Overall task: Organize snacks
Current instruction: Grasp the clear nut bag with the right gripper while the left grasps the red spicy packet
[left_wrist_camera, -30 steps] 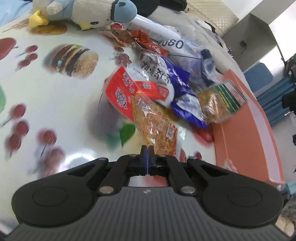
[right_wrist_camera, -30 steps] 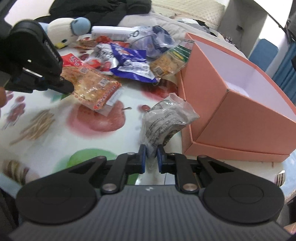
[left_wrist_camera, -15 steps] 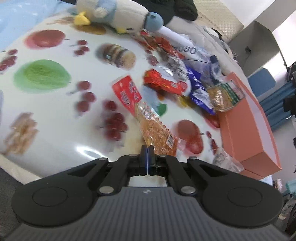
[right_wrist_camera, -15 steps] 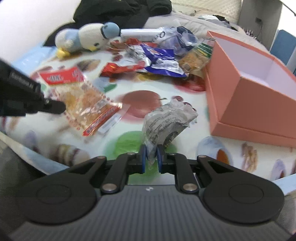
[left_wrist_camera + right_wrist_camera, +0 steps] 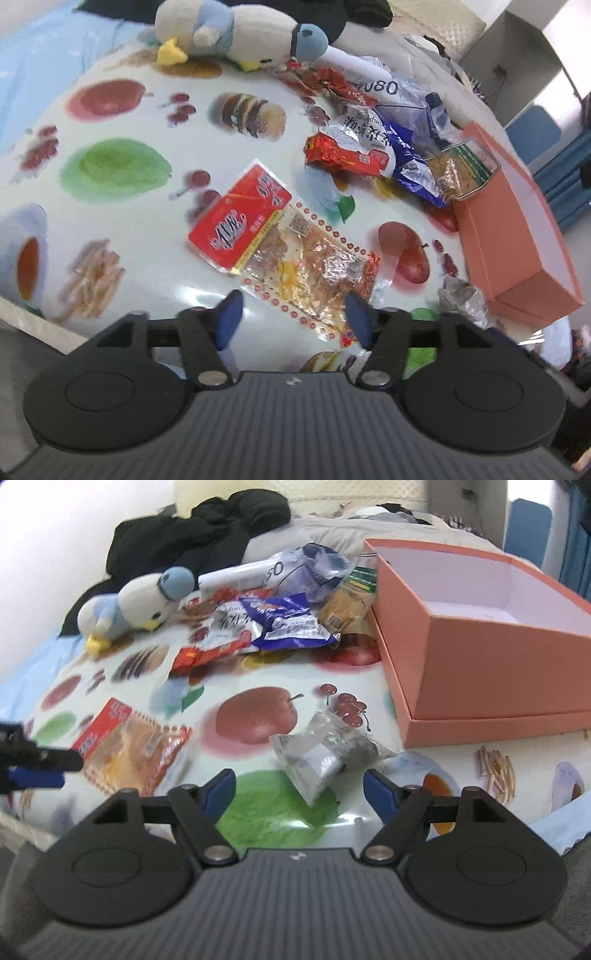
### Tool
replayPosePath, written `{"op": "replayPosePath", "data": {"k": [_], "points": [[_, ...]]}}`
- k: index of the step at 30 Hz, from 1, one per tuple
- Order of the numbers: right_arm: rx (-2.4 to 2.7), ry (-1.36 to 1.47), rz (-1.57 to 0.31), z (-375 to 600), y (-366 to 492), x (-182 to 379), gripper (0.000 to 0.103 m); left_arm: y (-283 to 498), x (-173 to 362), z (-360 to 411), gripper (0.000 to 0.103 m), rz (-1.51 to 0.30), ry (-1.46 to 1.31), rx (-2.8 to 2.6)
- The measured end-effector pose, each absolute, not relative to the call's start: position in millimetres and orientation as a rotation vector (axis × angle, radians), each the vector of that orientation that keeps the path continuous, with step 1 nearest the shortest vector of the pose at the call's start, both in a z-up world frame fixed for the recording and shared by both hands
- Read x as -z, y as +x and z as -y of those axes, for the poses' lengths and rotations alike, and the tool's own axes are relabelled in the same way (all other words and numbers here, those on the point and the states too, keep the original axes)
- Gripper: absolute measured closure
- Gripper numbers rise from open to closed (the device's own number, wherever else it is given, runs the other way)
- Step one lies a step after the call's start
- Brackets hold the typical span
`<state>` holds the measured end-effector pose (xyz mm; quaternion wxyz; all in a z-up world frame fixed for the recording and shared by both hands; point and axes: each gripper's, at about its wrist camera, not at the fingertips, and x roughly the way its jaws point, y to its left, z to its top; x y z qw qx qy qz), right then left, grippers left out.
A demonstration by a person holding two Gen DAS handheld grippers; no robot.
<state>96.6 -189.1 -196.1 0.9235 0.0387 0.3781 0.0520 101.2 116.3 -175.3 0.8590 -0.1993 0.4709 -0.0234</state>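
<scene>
A red-and-clear snack packet (image 5: 288,251) lies flat on the fruit-printed tablecloth (image 5: 110,206), its near corner between the fingertips of my left gripper (image 5: 293,319). Those jaws are opening and the pads stand clear of it. My right gripper (image 5: 300,792) is opening too. A crumpled silver packet (image 5: 325,749) rests on the cloth just ahead of its fingertips, untouched. The open orange box (image 5: 498,657) stands to the right of it, empty inside. From the right wrist view, the left gripper (image 5: 33,764) shows at the far left beside the red packet (image 5: 129,742).
Several snack bags are piled (image 5: 369,147) at the back, against the orange box (image 5: 517,240). A plush bird (image 5: 240,33) and black clothing (image 5: 207,535) lie behind the pile. The table's near edge (image 5: 22,310) runs just under the left gripper.
Both grippers were shut on their packets and now stand open. The red packet, dragged out of the pile toward the near edge, now lies flat; the silver packet has dropped onto the cloth.
</scene>
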Motion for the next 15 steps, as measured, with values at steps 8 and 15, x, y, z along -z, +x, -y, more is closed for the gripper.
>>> {"op": "replayPosePath", "data": {"k": [8,15], "points": [[-0.047,0.155,-0.773,200.6,118.2,208.6,0.026,117.7,167.2,-86.3,0.027,-0.974,-0.289,0.116],[-0.047,0.185,-0.765,209.5,123.9,214.6,0.059,143.8,182.2,-47.0,0.024,-1.008,-0.121,0.181]]}}
